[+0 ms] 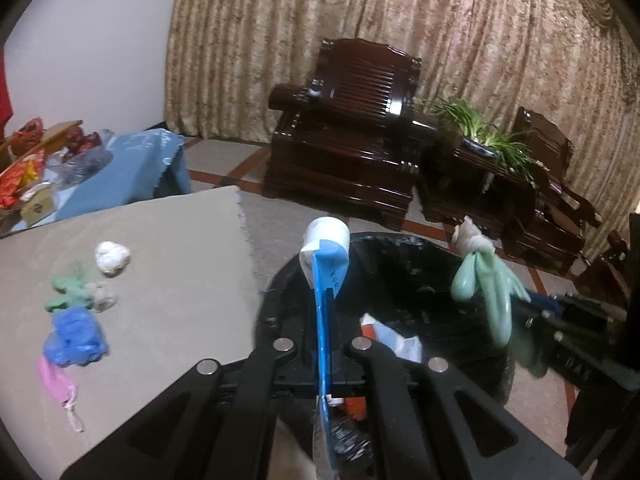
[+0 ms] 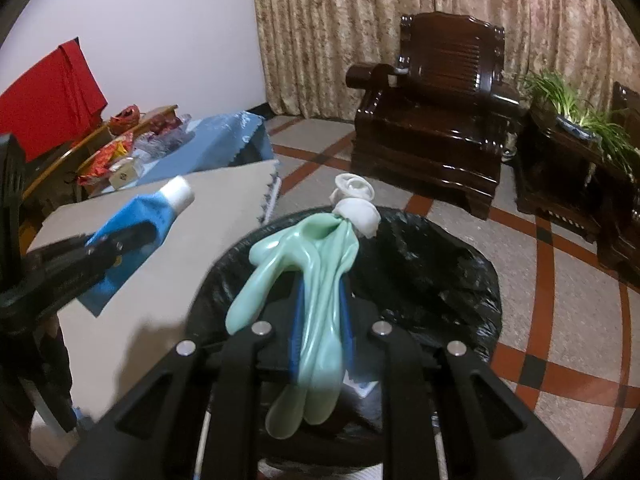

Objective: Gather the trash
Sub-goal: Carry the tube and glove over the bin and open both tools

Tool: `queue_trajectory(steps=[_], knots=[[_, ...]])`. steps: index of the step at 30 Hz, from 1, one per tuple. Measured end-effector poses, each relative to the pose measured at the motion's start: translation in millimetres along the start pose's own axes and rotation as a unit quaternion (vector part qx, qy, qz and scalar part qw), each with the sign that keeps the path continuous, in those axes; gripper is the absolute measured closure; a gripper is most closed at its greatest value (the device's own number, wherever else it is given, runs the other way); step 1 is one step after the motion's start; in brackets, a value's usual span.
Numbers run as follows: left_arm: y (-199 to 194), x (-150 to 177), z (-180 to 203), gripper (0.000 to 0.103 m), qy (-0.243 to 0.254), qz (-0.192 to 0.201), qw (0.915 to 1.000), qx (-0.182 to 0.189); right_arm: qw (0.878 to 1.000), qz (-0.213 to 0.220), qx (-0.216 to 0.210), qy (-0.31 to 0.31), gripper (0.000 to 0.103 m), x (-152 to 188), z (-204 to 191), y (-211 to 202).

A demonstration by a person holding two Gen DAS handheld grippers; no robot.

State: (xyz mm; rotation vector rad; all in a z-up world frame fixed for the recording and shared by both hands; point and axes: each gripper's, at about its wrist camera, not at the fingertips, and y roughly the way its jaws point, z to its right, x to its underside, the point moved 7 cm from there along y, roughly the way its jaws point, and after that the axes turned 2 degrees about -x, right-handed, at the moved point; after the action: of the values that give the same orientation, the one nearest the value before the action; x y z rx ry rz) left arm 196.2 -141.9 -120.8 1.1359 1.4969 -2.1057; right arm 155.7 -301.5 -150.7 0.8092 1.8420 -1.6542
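My left gripper is shut on a flattened blue toothpaste tube with a white cap, held over the black-lined trash bin. My right gripper is shut on a pale green rubber glove with a white cuff, hanging over the same bin. Each gripper shows in the other's view: the glove at right, the tube at left. On the grey table lie a white paper ball, a green glove, a blue crumpled bag and a pink mask.
Some trash lies inside the bin. A dark wooden armchair and a side table with a plant stand behind it. A blue-clothed table with packets stands at far left.
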Motion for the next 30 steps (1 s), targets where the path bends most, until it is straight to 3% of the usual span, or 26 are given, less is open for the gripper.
queue_trajectory(steps=[11, 14, 16, 17, 19, 22, 24, 26, 30], knots=[[48, -2, 45, 0.102, 0.025, -0.024, 0.9990, 0.029, 1.000, -0.021, 0.014, 0.018, 0.087, 15, 30, 20], [57, -1, 48, 0.099, 0.025, -0.037, 0.9980, 0.044, 0.999, -0.025, 0.022, 0.021, 0.080, 17, 37, 24], [58, -1, 47, 0.076, 0.016, -0.039, 0.9975, 0.056, 0.999, -0.028, 0.030, 0.023, 0.065, 20, 42, 27], [57, -2, 46, 0.057, 0.012, -0.038, 0.9974, 0.060, 0.999, -0.028, 0.034, 0.023, 0.058, 21, 44, 27], [52, -3, 42, 0.052, 0.007, -0.027, 0.9977, 0.062, 0.999, -0.024, 0.044, 0.021, 0.034, 23, 47, 25], [45, -3, 32, 0.043, 0.007, -0.020, 0.9986, 0.048, 0.998, -0.010, 0.053, 0.017, 0.013, 25, 47, 20], [40, -3, 24, 0.027, 0.004, -0.013, 0.9993, 0.034, 0.998, 0.000, 0.052, 0.017, 0.011, 24, 45, 15], [30, -2, 12, 0.019, -0.002, -0.003, 0.9999, 0.015, 0.999, 0.002, 0.048, 0.020, 0.008, 23, 44, 13], [12, 1, -16, 0.009, -0.015, 0.010, 0.9997, -0.017, 0.999, 0.008, 0.039, 0.020, 0.008, 21, 35, 9]])
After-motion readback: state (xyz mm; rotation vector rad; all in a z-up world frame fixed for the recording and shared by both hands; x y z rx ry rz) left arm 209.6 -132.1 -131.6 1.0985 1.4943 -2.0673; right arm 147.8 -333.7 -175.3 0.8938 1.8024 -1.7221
